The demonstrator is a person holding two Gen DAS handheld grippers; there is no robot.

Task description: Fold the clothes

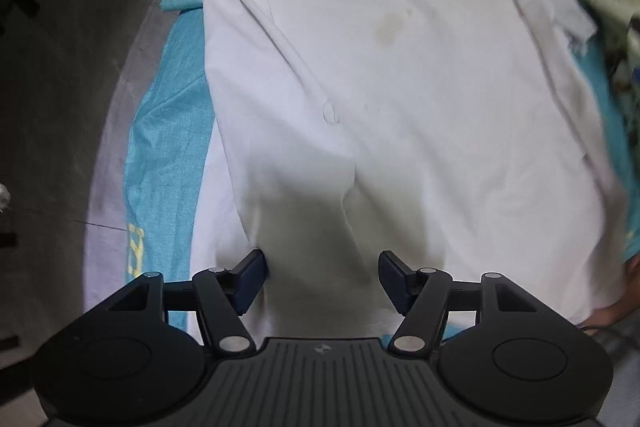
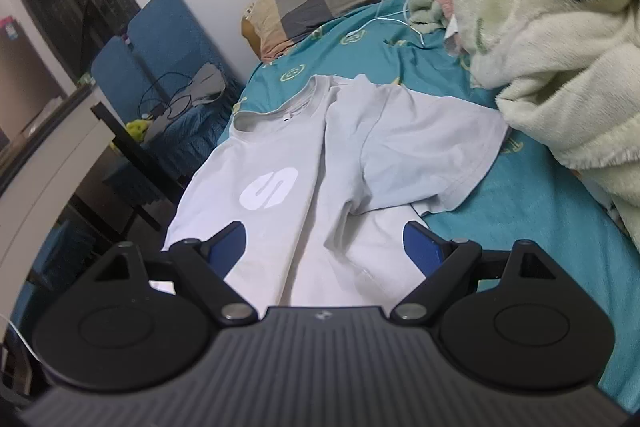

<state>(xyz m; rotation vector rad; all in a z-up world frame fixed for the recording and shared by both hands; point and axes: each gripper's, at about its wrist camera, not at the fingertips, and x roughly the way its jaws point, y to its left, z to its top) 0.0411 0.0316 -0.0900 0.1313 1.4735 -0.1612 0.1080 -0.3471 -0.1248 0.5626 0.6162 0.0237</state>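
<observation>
White T-shirt [image 2: 280, 163] lies flat along the bed's [image 2: 540, 211] left edge, one sleeve spread toward mid-bed, ready for folding. Left gripper [image 1: 322, 279] and right gripper [image 2: 324, 251] hang spread wide over its hem end, gripping nothing, likely lining up a grab.

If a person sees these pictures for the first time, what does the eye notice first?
A white T-shirt lies spread on the teal bedsheet, its oval logo on the chest. Both grippers, left and right, are open above its lower part. A fluffy green blanket is heaped at the right.
</observation>
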